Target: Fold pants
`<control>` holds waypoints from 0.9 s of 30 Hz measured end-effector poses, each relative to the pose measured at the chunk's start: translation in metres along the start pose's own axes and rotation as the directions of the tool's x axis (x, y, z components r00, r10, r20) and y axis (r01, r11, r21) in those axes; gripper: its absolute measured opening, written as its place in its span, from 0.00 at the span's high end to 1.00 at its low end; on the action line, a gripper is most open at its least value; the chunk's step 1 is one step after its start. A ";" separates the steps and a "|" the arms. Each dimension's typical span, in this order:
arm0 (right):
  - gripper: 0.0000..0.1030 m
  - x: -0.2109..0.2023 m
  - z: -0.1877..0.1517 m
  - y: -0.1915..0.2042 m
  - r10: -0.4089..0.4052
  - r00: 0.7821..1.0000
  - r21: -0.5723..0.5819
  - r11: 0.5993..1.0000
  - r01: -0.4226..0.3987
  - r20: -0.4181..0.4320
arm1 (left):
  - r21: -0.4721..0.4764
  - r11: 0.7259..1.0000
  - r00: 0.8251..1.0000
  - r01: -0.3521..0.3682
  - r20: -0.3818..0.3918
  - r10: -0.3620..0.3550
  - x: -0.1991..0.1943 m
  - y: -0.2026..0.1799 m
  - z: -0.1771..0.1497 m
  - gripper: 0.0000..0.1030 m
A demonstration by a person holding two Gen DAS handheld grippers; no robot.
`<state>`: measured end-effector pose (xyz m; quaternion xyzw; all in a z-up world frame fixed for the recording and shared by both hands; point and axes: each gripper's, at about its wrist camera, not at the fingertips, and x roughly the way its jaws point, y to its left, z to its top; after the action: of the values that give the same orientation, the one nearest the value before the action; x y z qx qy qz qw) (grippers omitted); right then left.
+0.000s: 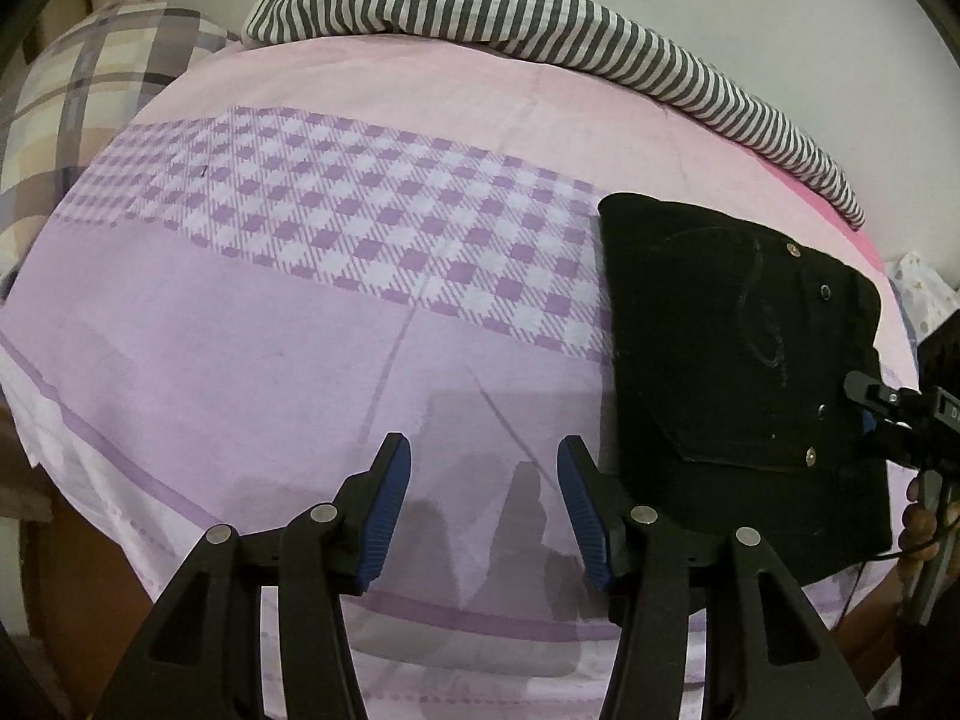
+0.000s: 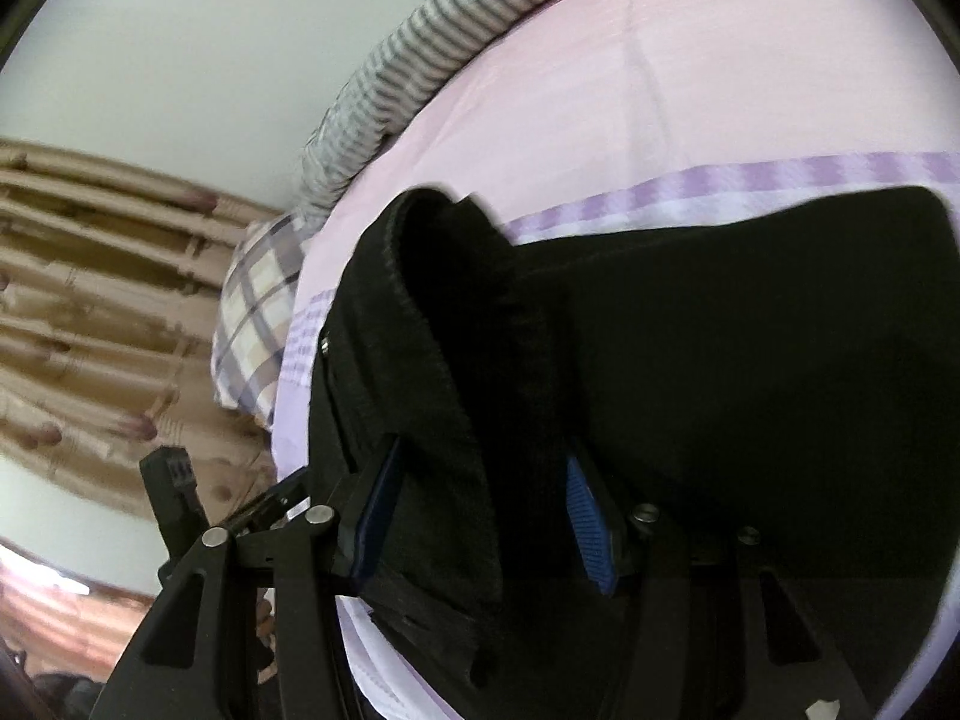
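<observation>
Striped blanket [image 1: 540, 18] and checked pillow [image 1: 90, 96] beyond black pants [image 1: 732, 360].

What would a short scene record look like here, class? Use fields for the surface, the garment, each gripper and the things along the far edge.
surface: bed sheet, pink and purple with a checked band
garment: black pants, folded, on the sheet
left gripper: open, over bare sheet, holding nothing
right gripper: a raised fold of the pants between its pads
far edge: striped cloth; plaid pillow
</observation>
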<state>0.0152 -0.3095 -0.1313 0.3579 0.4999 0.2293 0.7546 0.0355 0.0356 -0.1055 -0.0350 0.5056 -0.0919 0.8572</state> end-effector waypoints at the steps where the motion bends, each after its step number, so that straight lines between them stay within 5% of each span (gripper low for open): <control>1: 0.67 0.004 0.000 0.001 0.005 1.000 0.001 1.000 -0.005 -0.004 | 0.006 1.000 1.000 -0.005 0.001 0.005 0.000 -0.001 0.000 0.49; 13: 0.84 -0.001 -0.010 0.020 -0.072 0.995 0.017 0.997 0.071 0.076 | 0.086 0.994 0.998 -0.068 0.023 0.067 -0.003 -0.019 -0.001 0.49; 27: 0.87 -0.029 -0.025 0.062 -0.076 0.985 0.009 0.997 0.076 0.156 | 0.114 0.991 0.996 -0.069 0.055 0.063 -0.011 -0.025 -0.004 0.41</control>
<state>-0.0188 -0.2824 -0.0730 0.3565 0.4530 0.1709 0.7991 0.0237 0.0132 -0.0938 0.0293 0.4783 -0.0916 0.8729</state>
